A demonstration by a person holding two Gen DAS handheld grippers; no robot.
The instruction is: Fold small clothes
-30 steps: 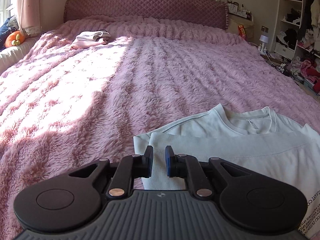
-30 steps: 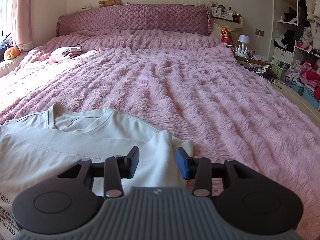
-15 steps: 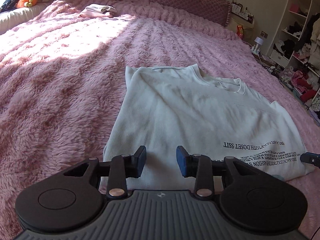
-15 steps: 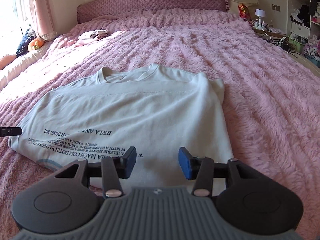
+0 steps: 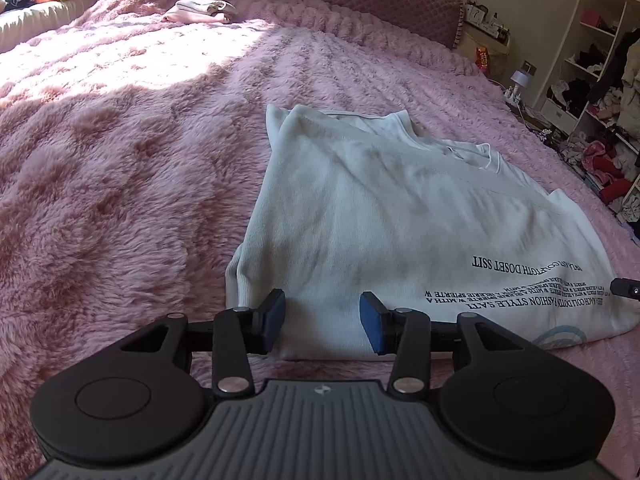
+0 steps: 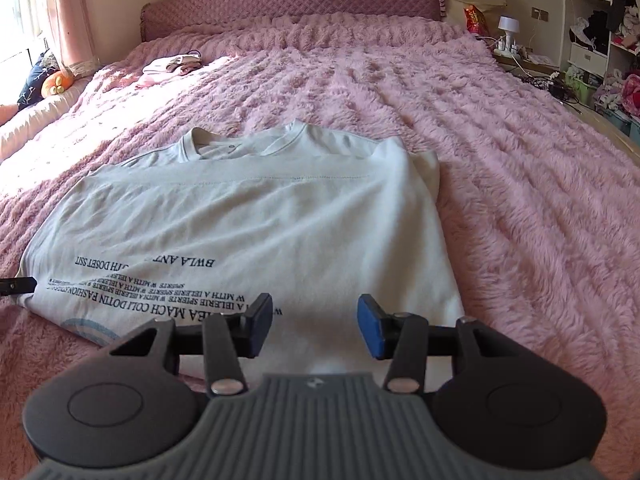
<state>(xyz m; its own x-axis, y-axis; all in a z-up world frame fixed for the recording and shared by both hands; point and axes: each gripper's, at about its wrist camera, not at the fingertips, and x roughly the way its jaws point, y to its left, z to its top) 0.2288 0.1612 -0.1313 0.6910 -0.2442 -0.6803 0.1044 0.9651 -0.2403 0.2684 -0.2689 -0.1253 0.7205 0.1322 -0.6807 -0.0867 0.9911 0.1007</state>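
Left wrist view shows the left gripper [image 5: 322,322] and right gripper [image 6: 316,330], jaws just opening, released over the half-folded white shirt [image 5: 392,216]; the next fold likely needs a fresh hem grasp.

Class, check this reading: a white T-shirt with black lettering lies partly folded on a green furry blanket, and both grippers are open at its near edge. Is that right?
One detail is wrong: the blanket is pink, not green, as the right wrist view shows. The rest holds: the white T-shirt with black lettering lies partly folded on it, and the left gripper and right gripper are both open at its near edge.
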